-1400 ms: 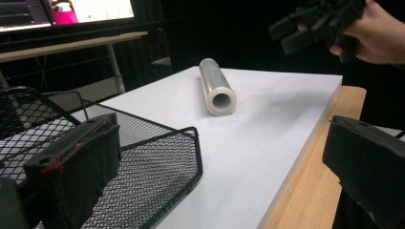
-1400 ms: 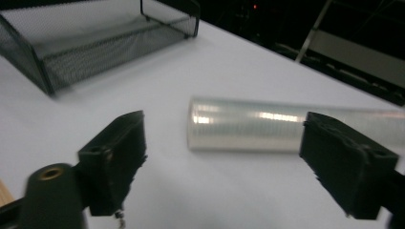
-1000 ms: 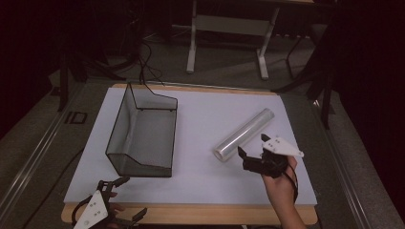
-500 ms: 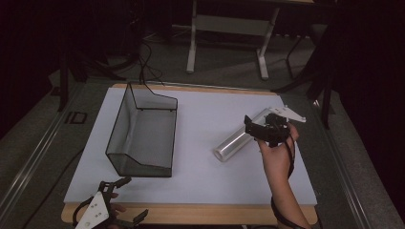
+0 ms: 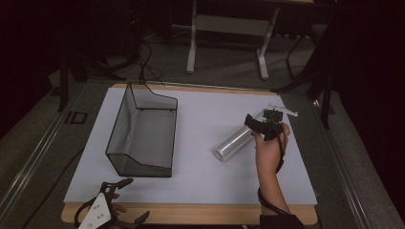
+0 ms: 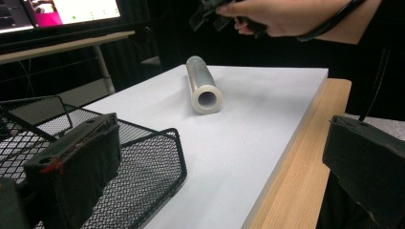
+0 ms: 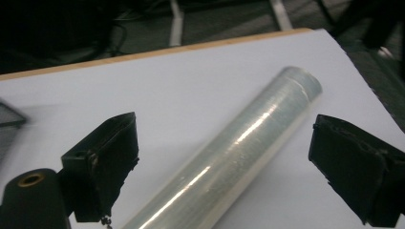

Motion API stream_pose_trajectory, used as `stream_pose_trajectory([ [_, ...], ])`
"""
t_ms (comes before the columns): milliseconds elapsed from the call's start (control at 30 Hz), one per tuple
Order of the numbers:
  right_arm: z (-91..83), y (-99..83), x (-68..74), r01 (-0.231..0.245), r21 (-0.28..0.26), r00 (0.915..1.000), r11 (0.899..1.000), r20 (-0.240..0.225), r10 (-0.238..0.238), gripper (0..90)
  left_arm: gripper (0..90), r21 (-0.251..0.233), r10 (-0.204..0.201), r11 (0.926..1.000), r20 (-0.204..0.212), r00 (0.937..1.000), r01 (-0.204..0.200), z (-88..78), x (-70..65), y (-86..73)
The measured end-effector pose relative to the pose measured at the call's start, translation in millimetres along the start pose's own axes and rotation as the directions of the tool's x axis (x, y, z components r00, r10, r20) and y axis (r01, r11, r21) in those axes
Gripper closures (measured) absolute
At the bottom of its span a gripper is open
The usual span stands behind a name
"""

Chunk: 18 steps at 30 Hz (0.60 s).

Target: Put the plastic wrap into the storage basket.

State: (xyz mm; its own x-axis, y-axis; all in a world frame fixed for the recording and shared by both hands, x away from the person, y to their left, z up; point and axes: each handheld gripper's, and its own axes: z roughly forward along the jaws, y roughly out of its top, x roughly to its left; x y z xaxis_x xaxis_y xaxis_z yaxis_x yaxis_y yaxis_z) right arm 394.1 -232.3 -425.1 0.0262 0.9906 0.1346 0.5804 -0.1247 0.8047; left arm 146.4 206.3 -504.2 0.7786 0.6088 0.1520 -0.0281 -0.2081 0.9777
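A roll of clear plastic wrap [image 5: 233,142] lies on its side, slantwise, on the right half of the white mat [image 5: 205,114]. My right gripper [image 5: 257,125] hovers over the roll's far end, open and empty. In the right gripper view the roll [image 7: 267,119] runs between the two spread jaws of that gripper [image 7: 229,164], which stand apart from it. My left gripper [image 5: 133,200] rests open at the table's front left edge, holding nothing. Seen from the left gripper [image 6: 219,167], the roll's hollow end [image 6: 206,98] faces me, with the right gripper [image 6: 210,12] and hand above it.
A black wire-mesh basket [image 5: 125,121] stands on the left half of the mat, its corner [image 6: 143,157] just ahead of my left jaw. The table's wooden rim [image 5: 200,213] runs along the front. Table legs and cables lie beyond the far edge.
My right gripper has moved away from the person along the roll, from beside its near part to above its far end. The left gripper and the roll have stayed still.
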Motion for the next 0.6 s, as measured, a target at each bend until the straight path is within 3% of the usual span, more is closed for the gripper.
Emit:
stream_pose_trajectory([
  [100,16.4,-8.1,-1.7,-0.026,0.054,0.9987,0.998,0.044,0.024,9.8,0.0,-0.001,0.004,1.0000,0.001,1.0000,-0.004,-0.3,-0.1,0.1],
  [333,38.5,-18.0,-3.7,-0.065,0.121,0.9938,0.991,0.097,0.053,9.8,0.0,0.001,0.009,1.0000,0.006,0.9999,-0.009,-0.1,-1.6,0.3],
  [433,44.3,-20.4,-4.7,-0.077,0.147,0.9917,0.986,0.113,0.060,9.8,0.0,0.003,0.011,0.9999,0.010,0.9999,-0.011,0.0,-1.9,0.2],
  [533,53.6,-25.5,-8.3,-0.133,0.166,0.9860,0.977,0.122,0.114,9.8,0.0,0.000,0.011,0.9999,0.013,0.9999,-0.011,-0.2,-1.9,0.0],
  [600,54.8,-25.5,-8.1,-0.141,0.162,0.9849,0.977,0.123,0.122,9.8,0.0,0.001,0.010,1.0000,0.012,0.9999,-0.010,0.3,-1.6,-0.2],
])
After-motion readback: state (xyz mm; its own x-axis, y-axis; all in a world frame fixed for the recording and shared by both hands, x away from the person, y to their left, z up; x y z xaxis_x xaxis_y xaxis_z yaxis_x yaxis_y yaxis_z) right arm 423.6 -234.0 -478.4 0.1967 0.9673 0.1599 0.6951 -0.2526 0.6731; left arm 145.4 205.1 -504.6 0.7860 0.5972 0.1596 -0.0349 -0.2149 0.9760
